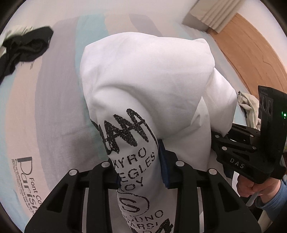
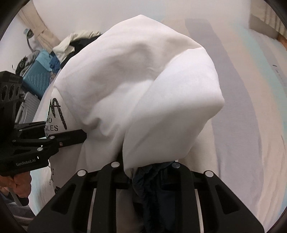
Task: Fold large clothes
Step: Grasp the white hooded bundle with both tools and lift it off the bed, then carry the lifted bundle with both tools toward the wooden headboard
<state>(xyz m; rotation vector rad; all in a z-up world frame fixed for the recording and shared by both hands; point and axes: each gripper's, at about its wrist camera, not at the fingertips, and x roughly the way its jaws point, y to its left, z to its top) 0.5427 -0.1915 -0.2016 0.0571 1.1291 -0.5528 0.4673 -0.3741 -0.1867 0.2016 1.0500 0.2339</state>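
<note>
A large white garment (image 1: 147, 77) with black printed lettering hangs bunched above the bed. My left gripper (image 1: 140, 170) is shut on its printed part, and a blue pad (image 1: 164, 161) presses the cloth from the right. In the right wrist view my right gripper (image 2: 148, 172) is shut on another bunch of the white garment (image 2: 143, 86). A dark blue crumpled bit (image 2: 152, 181) sits between its fingers. Each gripper shows in the other's view: the right gripper (image 1: 218, 137) at the garment's right edge, the left gripper (image 2: 84, 136) at its left, tips buried in cloth.
The bed sheet (image 1: 44, 107) has pastel stripes and black print. A black garment (image 1: 26, 48) lies at its far left. Wooden floor (image 1: 251, 59) and a curtain (image 1: 215, 14) lie beyond the bed. A blue suitcase (image 2: 37, 78) with piled clothes (image 2: 71, 43) stands at the left.
</note>
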